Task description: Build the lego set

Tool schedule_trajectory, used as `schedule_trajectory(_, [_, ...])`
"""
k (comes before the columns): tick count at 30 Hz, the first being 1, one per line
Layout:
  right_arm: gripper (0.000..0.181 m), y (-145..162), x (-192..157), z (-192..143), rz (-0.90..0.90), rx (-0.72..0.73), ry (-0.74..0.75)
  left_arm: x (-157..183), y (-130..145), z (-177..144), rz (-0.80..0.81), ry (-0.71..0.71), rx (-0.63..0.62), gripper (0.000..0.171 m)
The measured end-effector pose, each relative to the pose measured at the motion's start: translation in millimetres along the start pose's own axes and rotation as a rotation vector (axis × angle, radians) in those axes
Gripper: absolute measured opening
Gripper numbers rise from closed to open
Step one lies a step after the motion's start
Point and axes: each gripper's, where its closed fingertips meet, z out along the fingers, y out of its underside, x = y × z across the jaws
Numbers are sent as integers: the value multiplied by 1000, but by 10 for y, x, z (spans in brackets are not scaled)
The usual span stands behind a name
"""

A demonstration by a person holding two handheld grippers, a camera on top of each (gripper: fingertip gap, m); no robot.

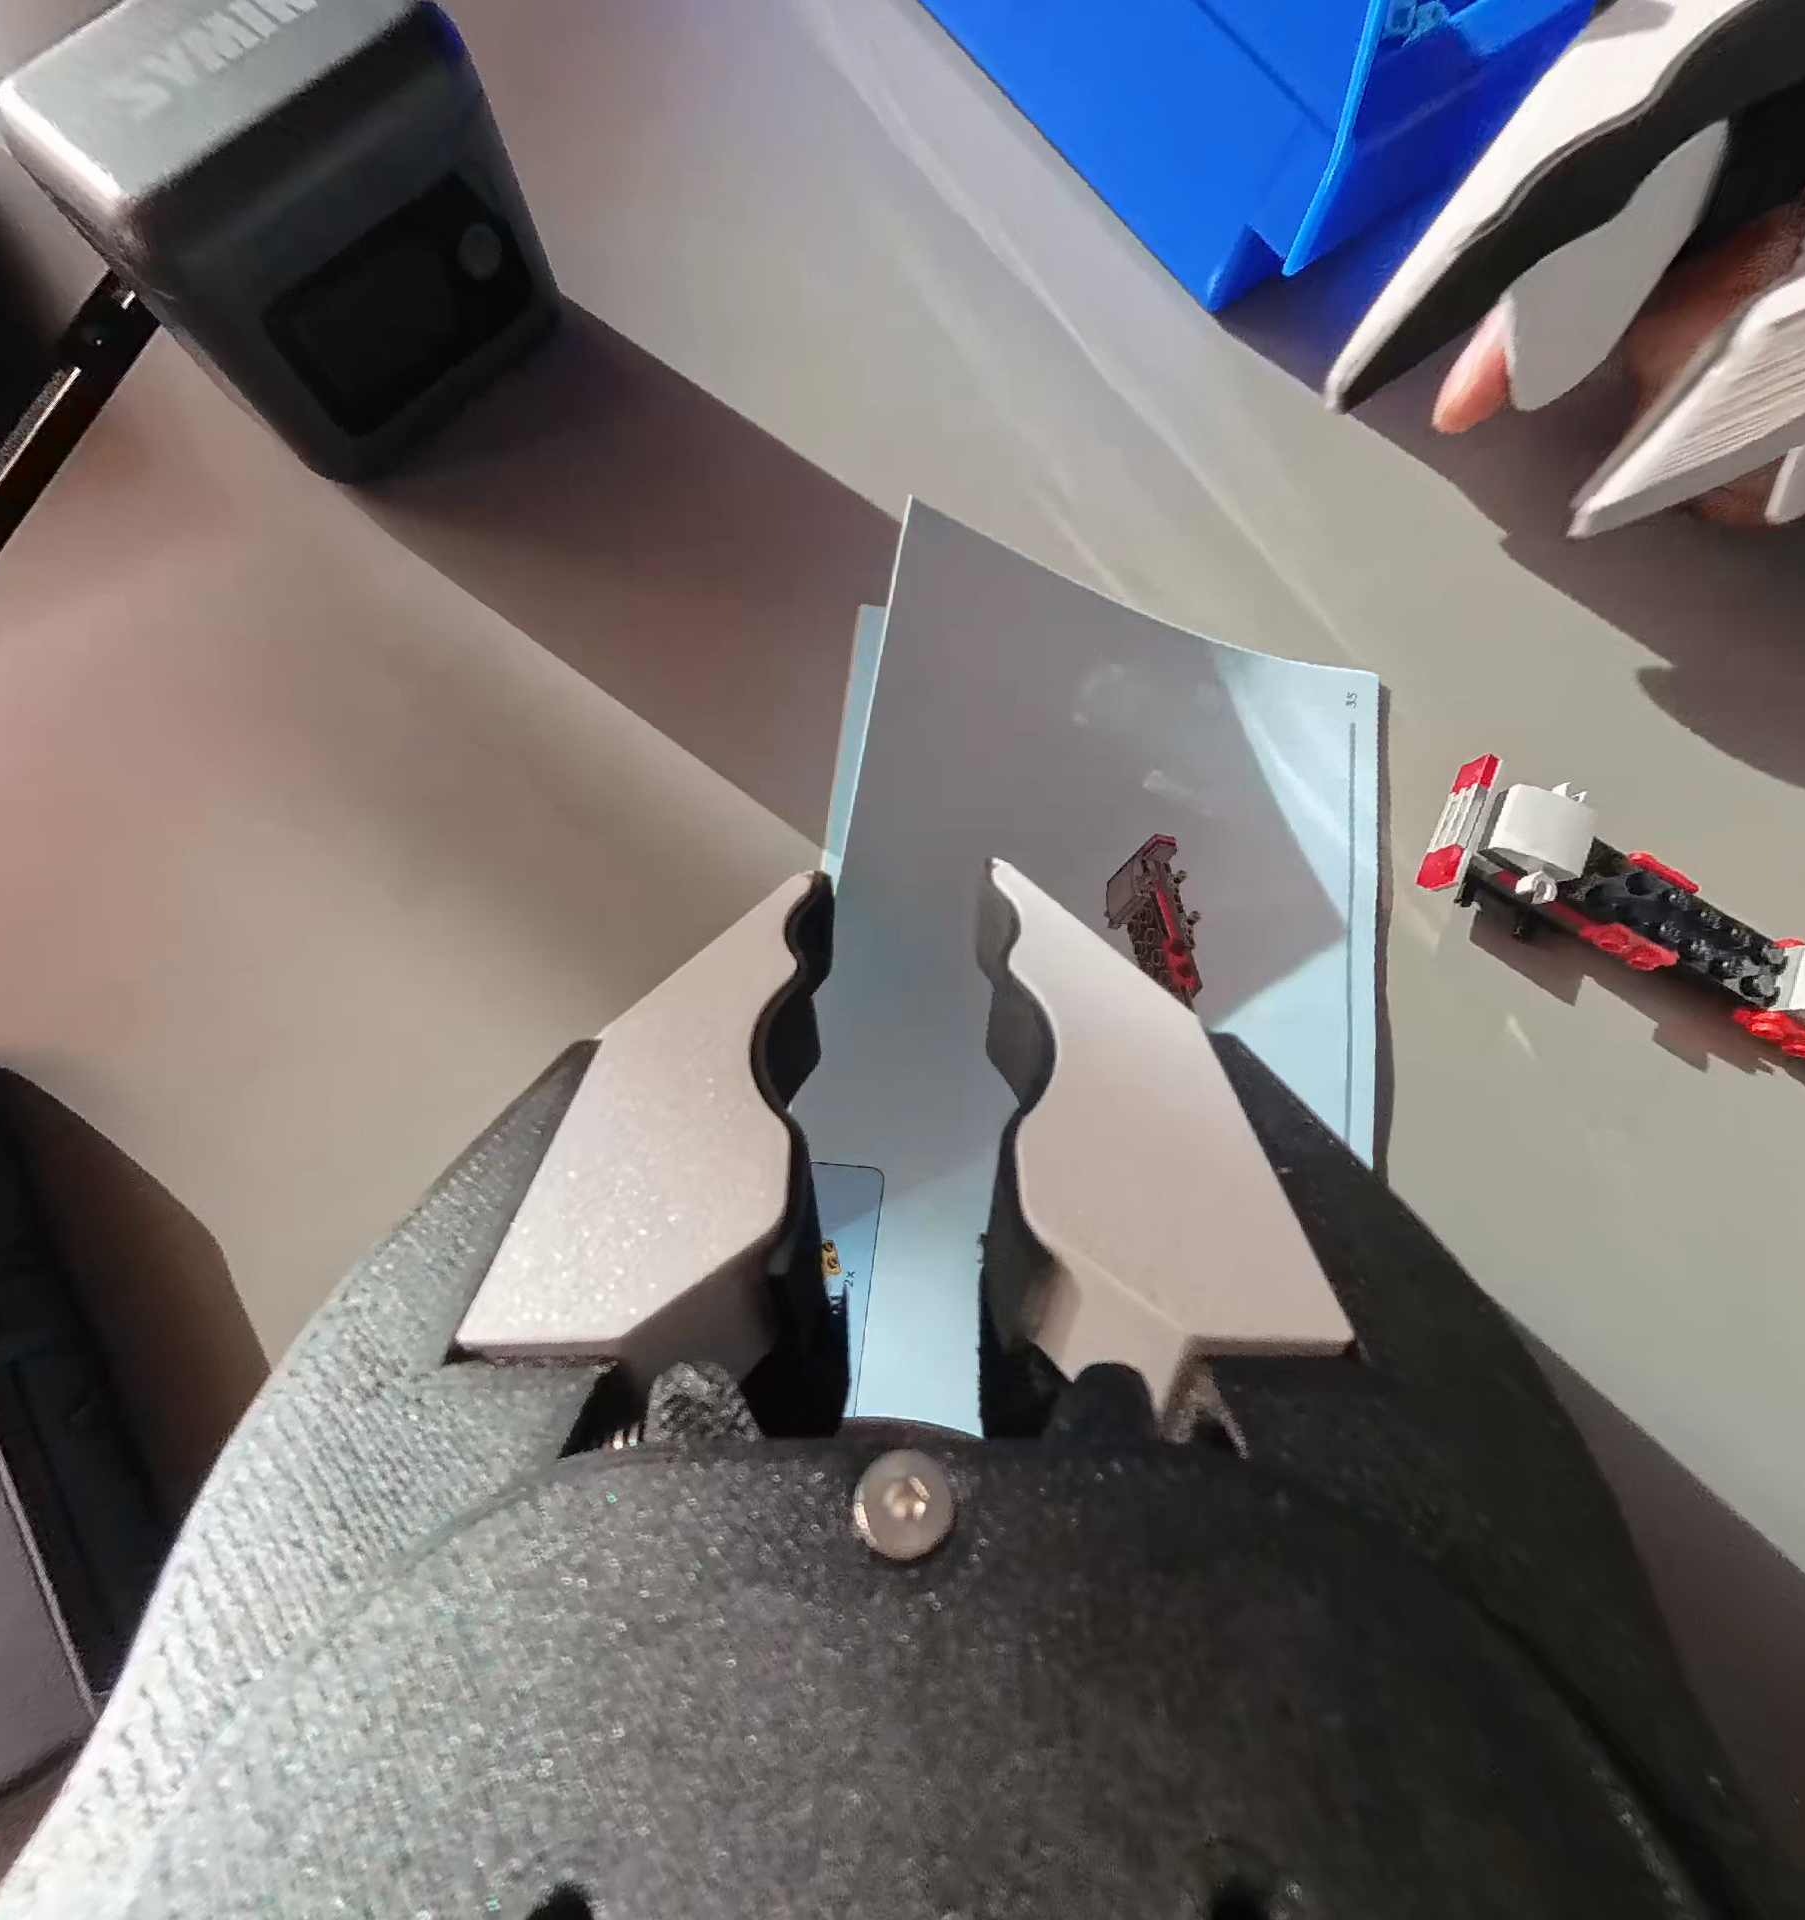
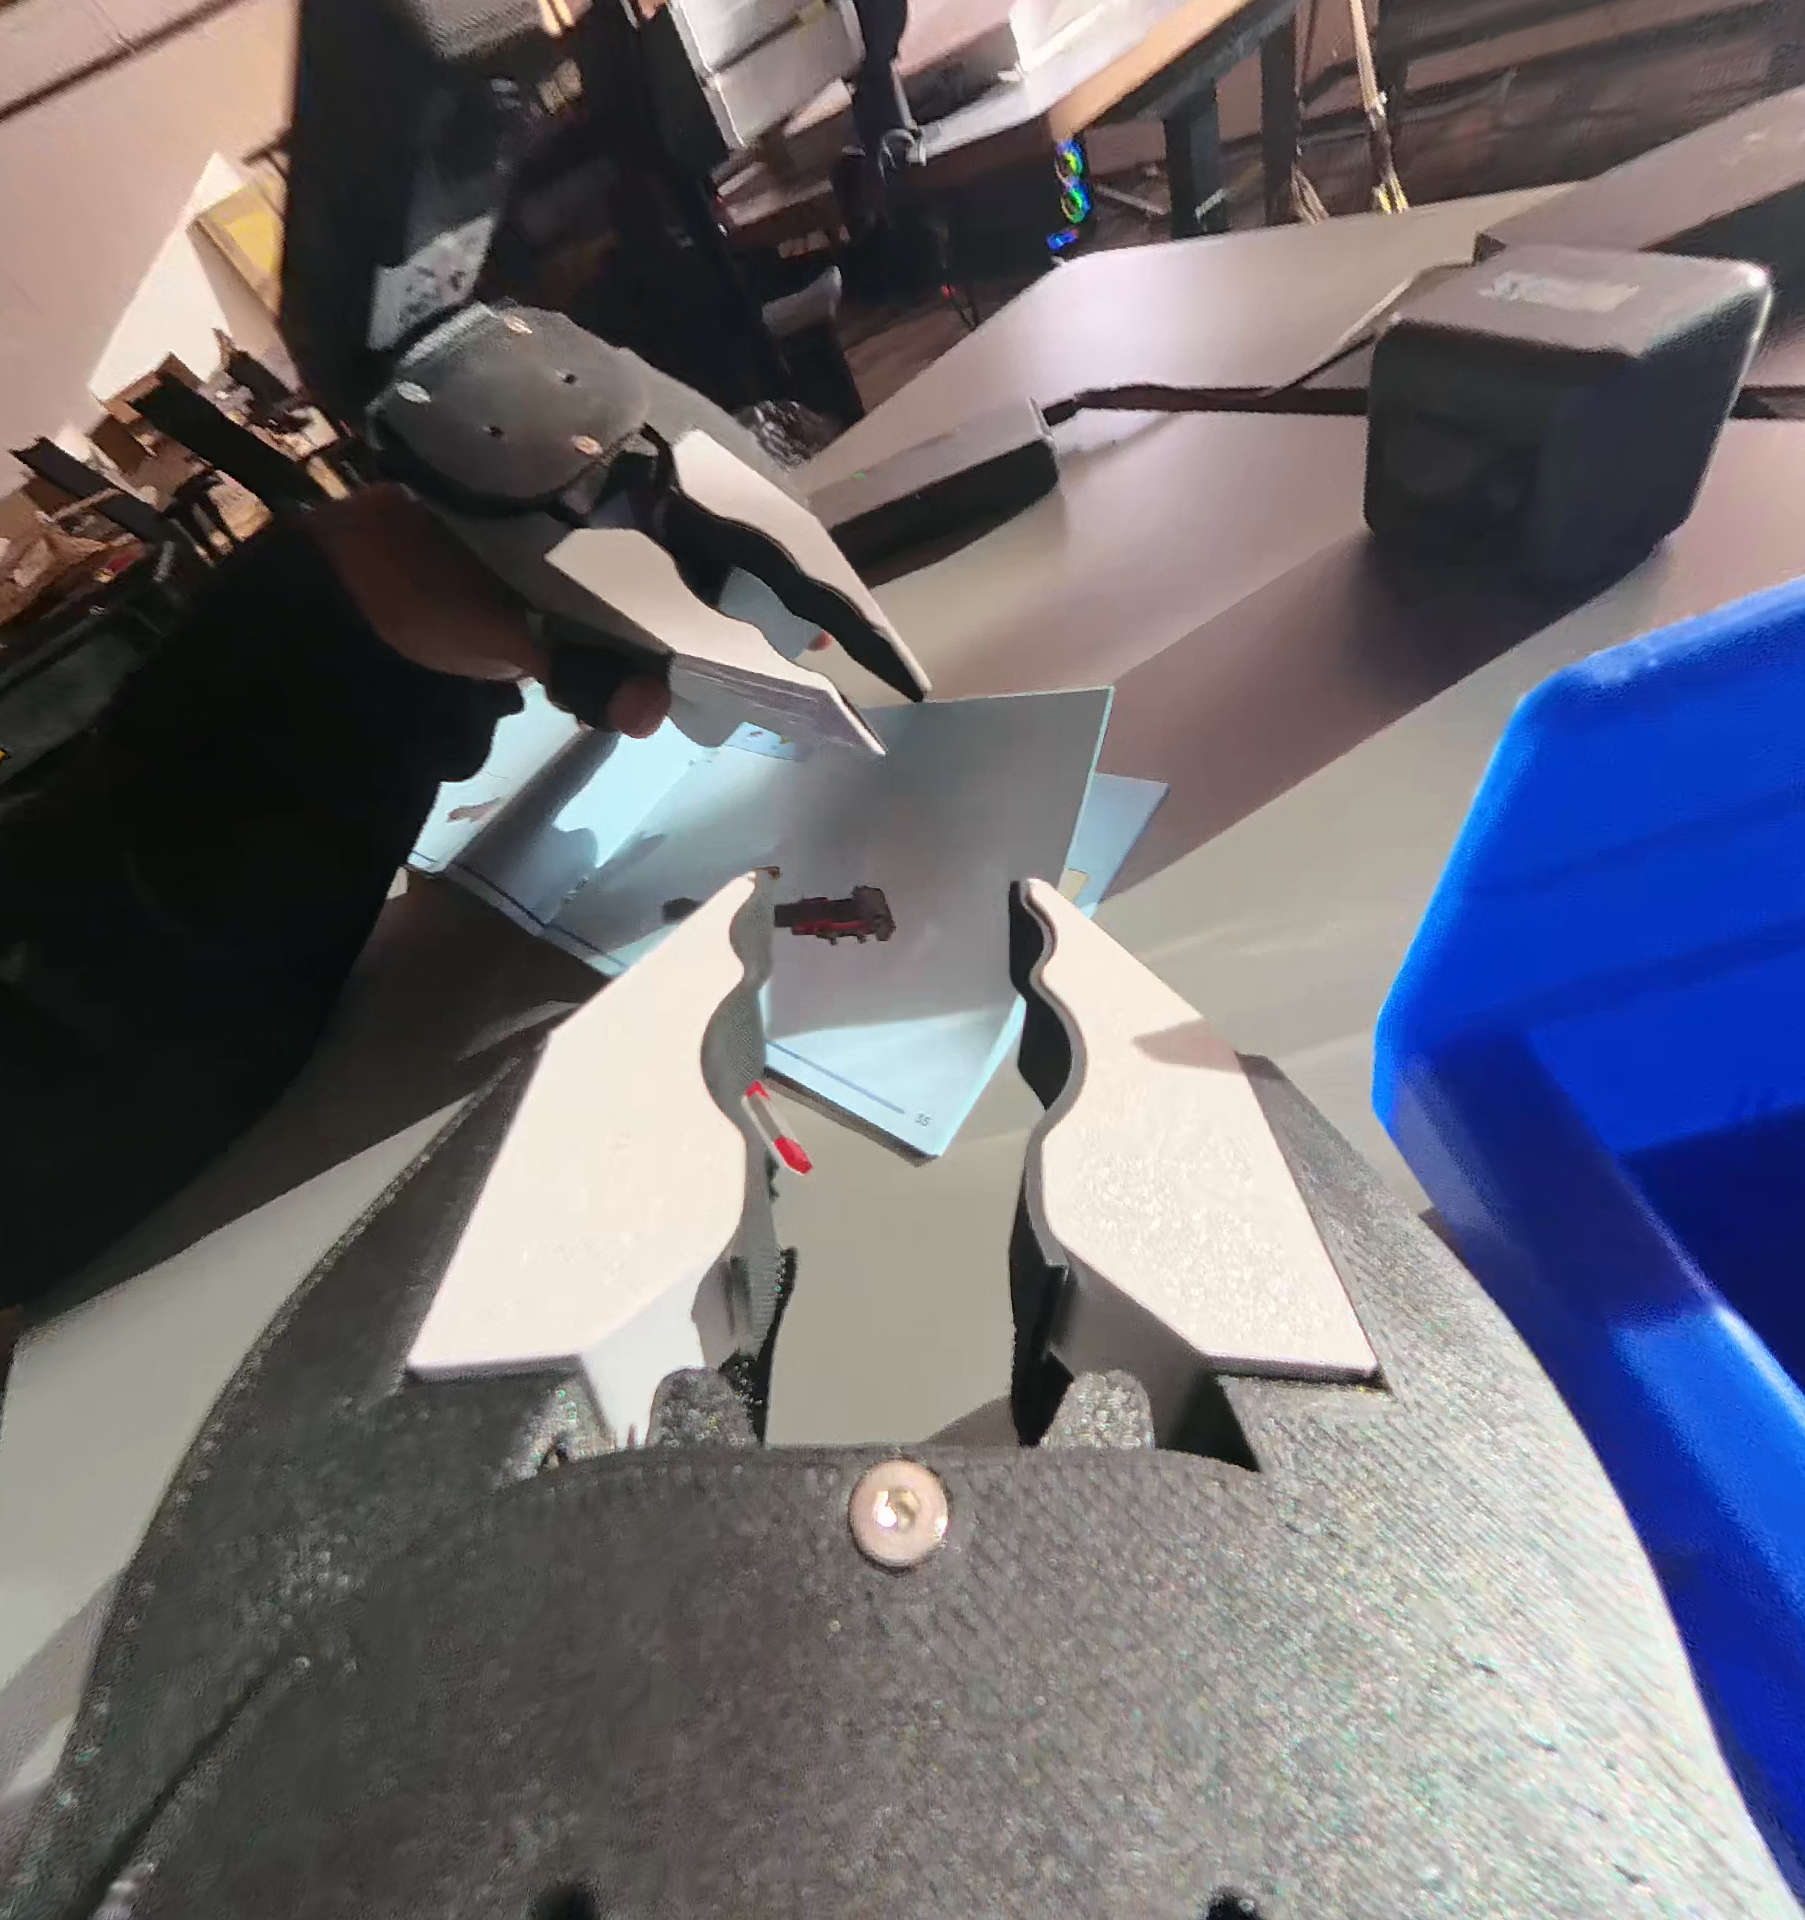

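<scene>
Both grippers empty: left gripper (image 1: pixel 908 883) jaws part-open over the instruction booklet (image 1: pixel 1106 790), right gripper (image 2: pixel 887 894) jaws wide. Lego model (image 1: pixel 1646 914) sits on the bench (image 1: pixel 410 883) beside the booklet. Risk: loose curling page, so a jaw catching it could drag the booklet into the model.

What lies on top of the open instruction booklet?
A small dark red-and-black lego piece lies on the instruction booklet. The left gripper hovers above, covering part of the page.

left wrist: down, close | right wrist: level, facing left | shared: booklet (image 1: pixel 1106 831)
</scene>
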Motion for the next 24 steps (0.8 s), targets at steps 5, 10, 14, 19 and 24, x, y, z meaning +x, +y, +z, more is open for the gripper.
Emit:
schedule_trajectory(5, [51,107,139,165,-12,-128,81,7,-23,-8,6,12,23,19])
schedule_trajectory(10, [55,171,180,331,-36,-210,114,16,-45,-23,12,22,44,15])
schedule_trajectory(14, [55,184,129,397,-66,-222,114,31,-84,-62,12,31,71,14])
schedule_trajectory(19, [54,226,84,429,-98,-249,108,35,-109,-109,9,27,86,14])
schedule_trajectory(24, [54,136,42,319,-130,-174,56,168,-33,-100,90,11,14,34])
